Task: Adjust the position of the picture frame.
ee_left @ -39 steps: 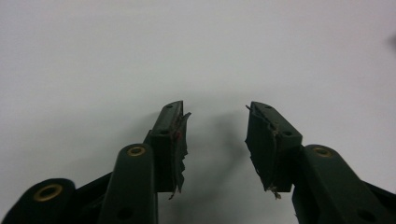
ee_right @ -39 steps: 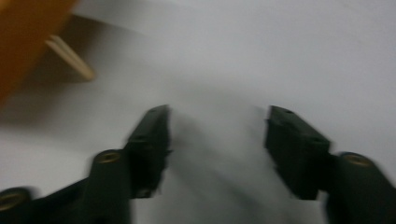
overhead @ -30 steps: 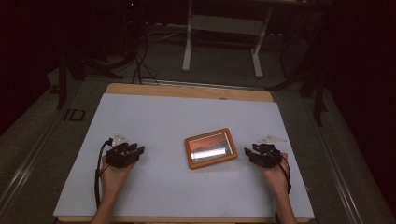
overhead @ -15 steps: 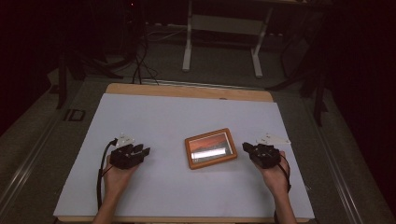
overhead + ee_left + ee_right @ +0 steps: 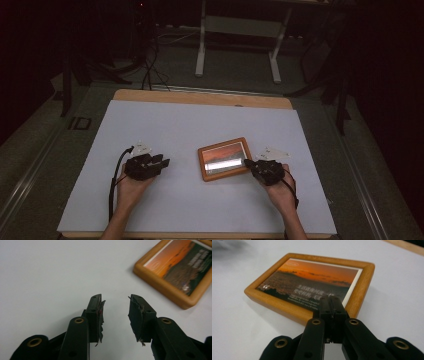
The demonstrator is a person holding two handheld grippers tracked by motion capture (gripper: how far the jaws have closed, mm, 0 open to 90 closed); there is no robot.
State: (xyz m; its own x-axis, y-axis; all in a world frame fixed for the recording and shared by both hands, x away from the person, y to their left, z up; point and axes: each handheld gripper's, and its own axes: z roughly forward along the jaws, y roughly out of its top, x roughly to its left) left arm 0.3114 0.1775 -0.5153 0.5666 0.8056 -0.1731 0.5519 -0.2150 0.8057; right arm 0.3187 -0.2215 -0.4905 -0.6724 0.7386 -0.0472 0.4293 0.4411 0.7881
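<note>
Frame: the picture frame [image 5: 224, 159] lay flat on the white table [image 5: 200, 125], toward its right near corner.
Right gripper [image 5: 331, 299]: jaws had just clenched, empty, tips over the frame's near rim.
Left gripper [image 5: 115, 305]: parted, empty, well apart.
Progress: nothing gripped or lifted yet.

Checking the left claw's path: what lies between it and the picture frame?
Bare white table between left claw and picture frame, in the left gripper view.
</note>
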